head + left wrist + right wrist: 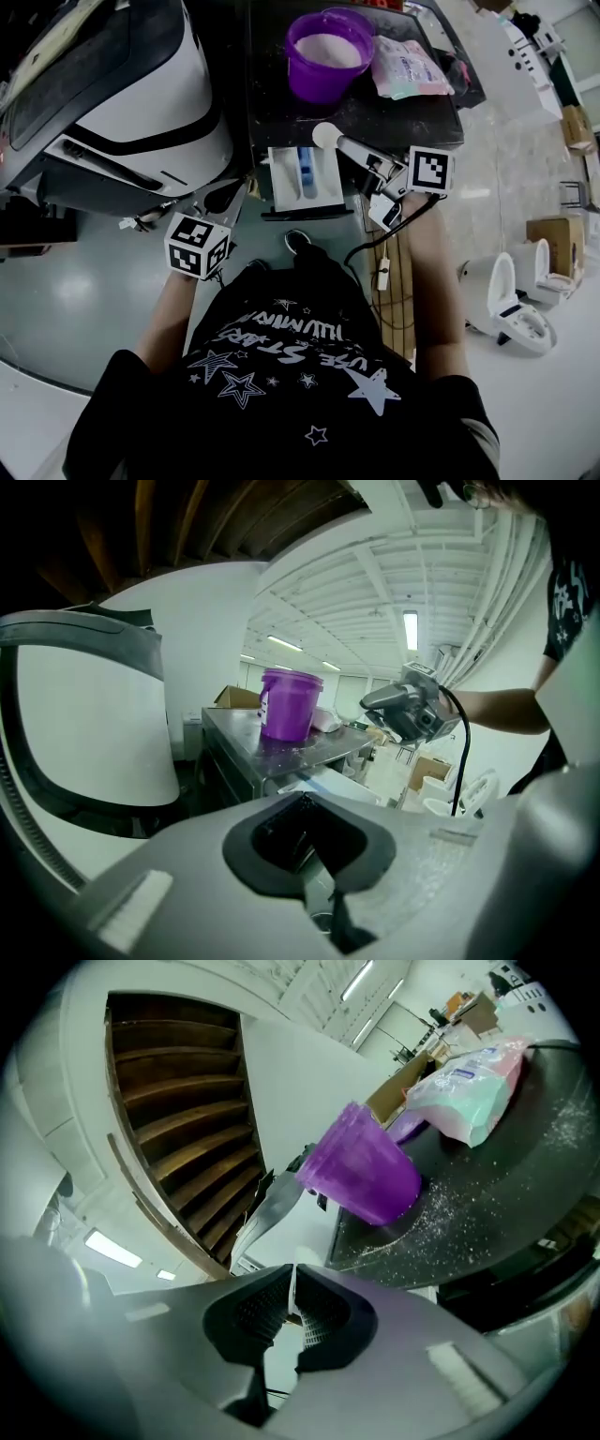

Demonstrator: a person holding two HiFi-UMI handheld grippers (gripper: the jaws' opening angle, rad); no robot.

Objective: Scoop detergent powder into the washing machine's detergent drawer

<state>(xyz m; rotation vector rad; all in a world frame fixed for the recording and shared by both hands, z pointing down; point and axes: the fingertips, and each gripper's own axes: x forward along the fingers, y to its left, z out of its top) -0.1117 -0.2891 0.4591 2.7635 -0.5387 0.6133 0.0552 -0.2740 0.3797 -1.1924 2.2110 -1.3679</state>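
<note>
The washing machine [141, 103] stands at the upper left in the head view. Its white detergent drawer [305, 178] is pulled out, with a blue insert inside. A purple bucket [323, 52] of white powder sits on the dark table [412, 117], beside a pink and green detergent bag [408, 66]. My right gripper [375, 169] is shut on the handle of a white scoop [328, 137], whose bowl hangs over the drawer's far right corner. The right gripper view shows the bucket [361, 1166] and bag [469, 1091] ahead. My left gripper [225, 199] is shut and empty, left of the drawer.
Spilled powder speckles the table [487, 1204]. A white toilet [506, 300], cardboard boxes [553, 234] and a wooden board [398, 281] stand on the floor at the right. A cable [375, 246] hangs from the right gripper. In the left gripper view the bucket [289, 705] is ahead.
</note>
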